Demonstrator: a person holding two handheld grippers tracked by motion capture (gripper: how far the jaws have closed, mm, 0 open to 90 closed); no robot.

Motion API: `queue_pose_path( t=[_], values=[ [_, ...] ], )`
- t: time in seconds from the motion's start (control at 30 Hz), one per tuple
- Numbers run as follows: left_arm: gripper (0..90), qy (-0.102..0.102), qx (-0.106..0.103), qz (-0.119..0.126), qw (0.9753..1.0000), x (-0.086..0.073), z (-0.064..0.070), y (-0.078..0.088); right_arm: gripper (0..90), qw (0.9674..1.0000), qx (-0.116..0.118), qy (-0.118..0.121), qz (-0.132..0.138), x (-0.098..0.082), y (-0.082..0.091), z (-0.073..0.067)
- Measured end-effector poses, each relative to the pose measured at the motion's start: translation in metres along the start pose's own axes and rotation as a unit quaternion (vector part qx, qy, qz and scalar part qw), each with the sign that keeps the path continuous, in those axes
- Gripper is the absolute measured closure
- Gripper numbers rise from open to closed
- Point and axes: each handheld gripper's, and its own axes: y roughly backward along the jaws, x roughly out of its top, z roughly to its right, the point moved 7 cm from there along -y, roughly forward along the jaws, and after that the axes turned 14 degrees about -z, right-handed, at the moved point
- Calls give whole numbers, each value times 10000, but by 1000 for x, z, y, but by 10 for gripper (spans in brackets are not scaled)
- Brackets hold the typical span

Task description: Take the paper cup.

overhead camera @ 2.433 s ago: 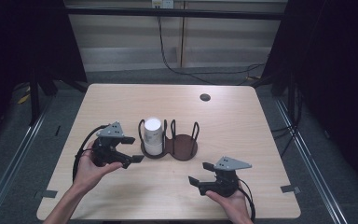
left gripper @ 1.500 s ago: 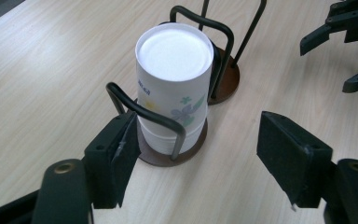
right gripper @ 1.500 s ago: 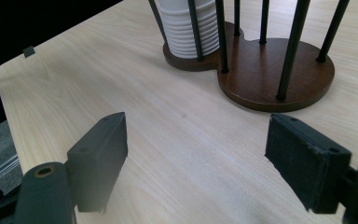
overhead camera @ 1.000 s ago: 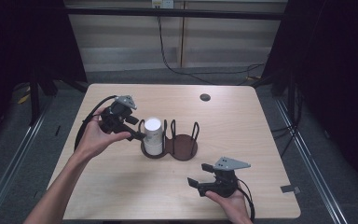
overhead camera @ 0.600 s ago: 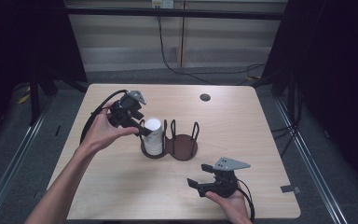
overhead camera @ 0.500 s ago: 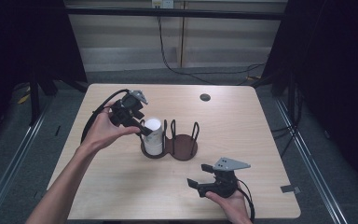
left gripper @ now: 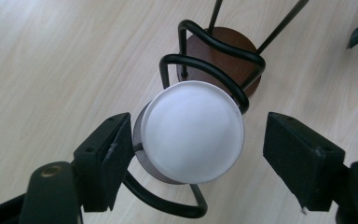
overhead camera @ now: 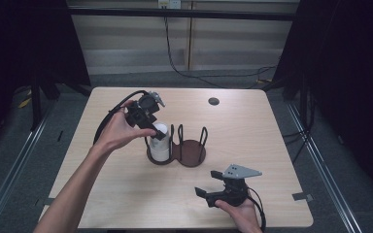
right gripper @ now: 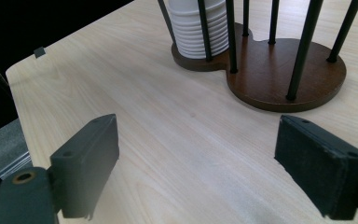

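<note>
Wooden table [overhead camera: 126, 194] bears wire holder [overhead camera: 190, 145] caging white cup stack [overhead camera: 159, 143].

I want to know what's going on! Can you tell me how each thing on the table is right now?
Cup stack: upright in holder's left ring.
Holder: standing, right ring empty.
Left gripper: open around the stack's top, jaws just been opening.
Right gripper: open, empty, jaws just been opening.

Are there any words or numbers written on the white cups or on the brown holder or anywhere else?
No readable text: the stack of white cups is plain on top and on its ribbed sides, the brown holder bears no label, and the table has no writing. The dark round spot near the table's far edge is too small to tell.
</note>
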Motion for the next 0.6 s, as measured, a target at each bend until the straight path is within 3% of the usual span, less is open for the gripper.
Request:
queue_pose_path(
  t=[0.13, 0.17, 0.3, 0.47, 0.6],
  values=[
    [248, -42, -37, -208, 9998, 0, -3, -6, 131, 10000, 1, 31, -1, 0, 0, 0],
    [228, 34, -16, -268, 9996, 1, 0, -9, 131, 10000, -7, 45, 1, 0, 0, 0],
    [246, -12, 83, -476, 9988, 3, 4, -15, 131, 10000, 9, 46, -24, -1, -1, -1],
    [265, 8, 12, -477, 9989, 4, 1, -13, 131, 10000, 8, 65, -17, -1, 0, -2],
    [301, 9, 139, -478, 9988, 8, 1, -16, 131, 10000, 16, 53, -45, -1, -1, -1]
  ],
)
